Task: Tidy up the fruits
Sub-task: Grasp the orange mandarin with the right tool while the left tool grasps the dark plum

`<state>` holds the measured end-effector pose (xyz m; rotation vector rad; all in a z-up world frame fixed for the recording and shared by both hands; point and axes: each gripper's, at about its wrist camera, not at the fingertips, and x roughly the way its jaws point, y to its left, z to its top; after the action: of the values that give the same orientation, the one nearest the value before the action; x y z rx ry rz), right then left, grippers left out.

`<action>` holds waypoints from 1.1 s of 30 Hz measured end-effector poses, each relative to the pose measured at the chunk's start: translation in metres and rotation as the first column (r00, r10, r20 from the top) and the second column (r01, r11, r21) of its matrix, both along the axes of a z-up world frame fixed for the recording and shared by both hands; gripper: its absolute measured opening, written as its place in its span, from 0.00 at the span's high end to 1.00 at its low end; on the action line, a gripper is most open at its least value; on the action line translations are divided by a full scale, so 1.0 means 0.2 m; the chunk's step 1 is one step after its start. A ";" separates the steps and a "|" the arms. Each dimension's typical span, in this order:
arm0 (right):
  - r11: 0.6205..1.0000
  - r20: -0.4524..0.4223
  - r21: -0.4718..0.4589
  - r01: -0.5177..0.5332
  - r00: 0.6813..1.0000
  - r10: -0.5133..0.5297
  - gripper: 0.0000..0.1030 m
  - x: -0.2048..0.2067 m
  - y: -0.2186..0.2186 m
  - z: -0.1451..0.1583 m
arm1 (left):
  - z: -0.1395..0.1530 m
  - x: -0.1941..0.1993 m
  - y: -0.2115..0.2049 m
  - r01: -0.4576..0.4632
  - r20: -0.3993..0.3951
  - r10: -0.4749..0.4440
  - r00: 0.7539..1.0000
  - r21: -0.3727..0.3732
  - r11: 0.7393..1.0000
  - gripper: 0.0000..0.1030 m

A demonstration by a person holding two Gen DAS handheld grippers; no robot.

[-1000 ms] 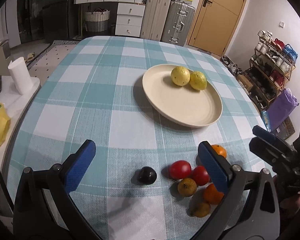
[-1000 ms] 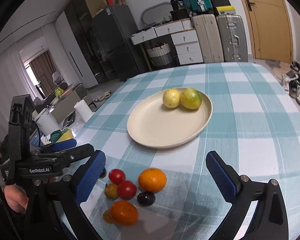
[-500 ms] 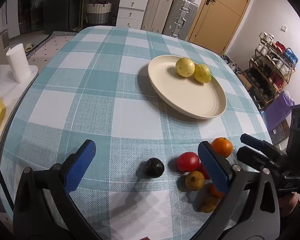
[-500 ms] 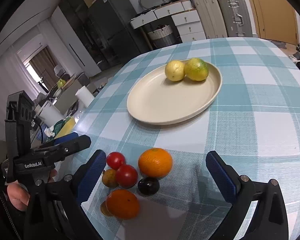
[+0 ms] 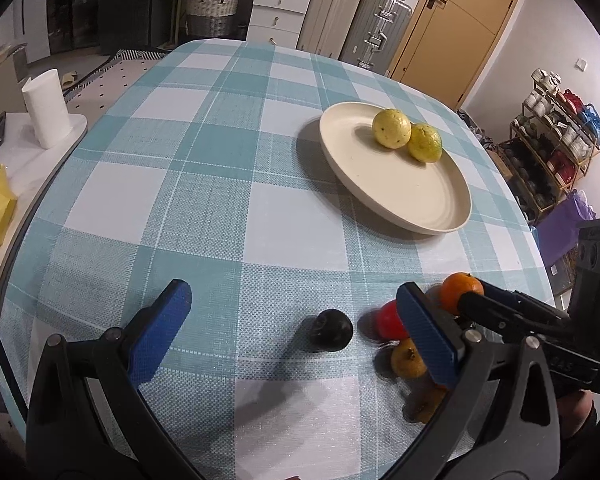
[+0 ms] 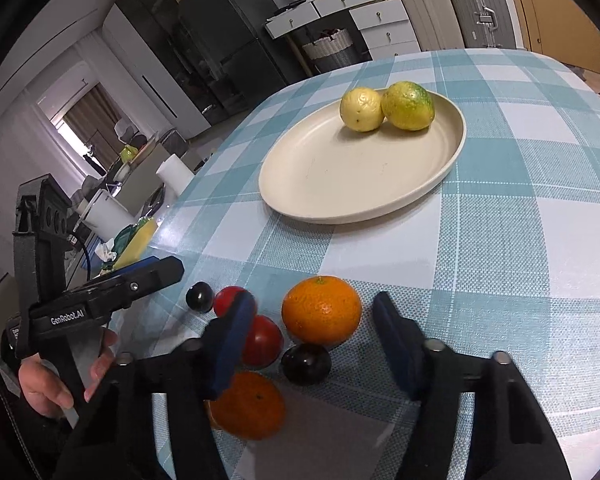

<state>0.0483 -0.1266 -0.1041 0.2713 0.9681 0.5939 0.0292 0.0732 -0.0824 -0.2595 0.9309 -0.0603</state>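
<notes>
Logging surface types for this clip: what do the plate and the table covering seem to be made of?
The plate looks like matte cream ceramic or melamine: smooth, dull sheen, faint scuff lines; the frames cannot settle which. The table covering appears to be a teal-and-white checked cloth with a printed or woven weave texture, possibly coated, since it reflects glare near its edge.

both grippers are black plastic with blue ridged pads (image 5: 159,330) on the fingers and round silver screws (image 6: 433,345). the left gripper (image 6: 100,304) has white letters on its side and a thin black cable (image 6: 85,254). a bare hand (image 6: 66,380) grips its handle.
</notes>
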 end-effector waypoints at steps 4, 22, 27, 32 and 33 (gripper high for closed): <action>1.000 -0.015 0.003 0.009 1.000 -0.008 0.59 0.01 -0.01 -0.03 | 0.01 -0.01 0.01 0.001 0.006 -0.001 1.000 -0.008 1.000 0.01; 1.000 0.019 0.023 -0.001 1.000 0.000 0.60 -0.02 -0.04 0.01 | -0.06 -0.06 0.06 0.019 -0.050 -0.019 0.999 0.011 1.000 0.01; 1.000 0.024 0.023 -0.002 1.000 0.001 0.60 -0.02 -0.04 0.02 | -0.08 -0.04 0.00 0.053 -0.076 -0.051 0.996 0.025 0.998 0.01; 0.999 0.016 0.033 -0.003 1.000 0.002 0.60 -0.02 -0.04 0.02 | -0.09 -0.01 -0.05 0.078 -0.083 -0.072 0.994 0.069 0.995 0.01; 1.000 0.017 0.031 -0.002 1.000 0.001 0.60 -0.02 -0.04 0.02 | -0.10 -0.01 -0.05 0.080 -0.088 -0.073 0.993 0.074 0.994 0.01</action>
<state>0.0440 -0.1353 -0.1002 0.2926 0.9439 0.6117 0.0282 0.0626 -0.1025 -0.1551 1.0254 -0.0839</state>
